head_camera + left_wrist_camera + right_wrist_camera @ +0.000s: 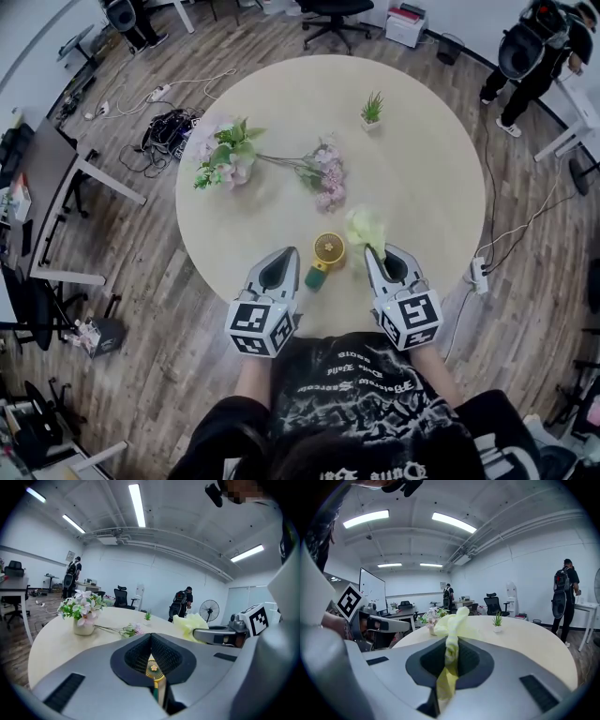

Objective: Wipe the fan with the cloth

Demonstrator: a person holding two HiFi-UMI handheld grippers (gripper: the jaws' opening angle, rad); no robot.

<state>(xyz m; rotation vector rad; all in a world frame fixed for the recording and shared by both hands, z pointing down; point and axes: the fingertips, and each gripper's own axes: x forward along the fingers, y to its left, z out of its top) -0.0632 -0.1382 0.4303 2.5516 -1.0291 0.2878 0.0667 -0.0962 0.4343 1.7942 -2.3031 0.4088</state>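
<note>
Your left gripper [289, 253] [151, 641] has its fingers closed on the green handle of the small handheld fan [328, 248] [153, 668]. In the left gripper view the handle runs down the narrow slit between them, and the yellow round head shows just beyond the tips, facing back toward you. In the head view the fan sits near the edge of the round surface [422, 159] [51, 639] closest to you, between your two grippers. Whether its base touches the surface cannot be told.

Your right gripper [373, 251] [451, 641] has its fingers clamped on the pale yellow cloth [364, 228] [453, 620]. A strip of it is pinched between them, and the rest bunches up loosely past the tips. The cloth lies just beside the fan's head on its right, and contact between them cannot be made out.

Farther across the surface stand a vase of pink and white flowers [225, 155] [83, 609], a loose flower stem [323, 173] lying beside it, and a small potted plant [372, 110] [498, 620] near the far edge.
</note>
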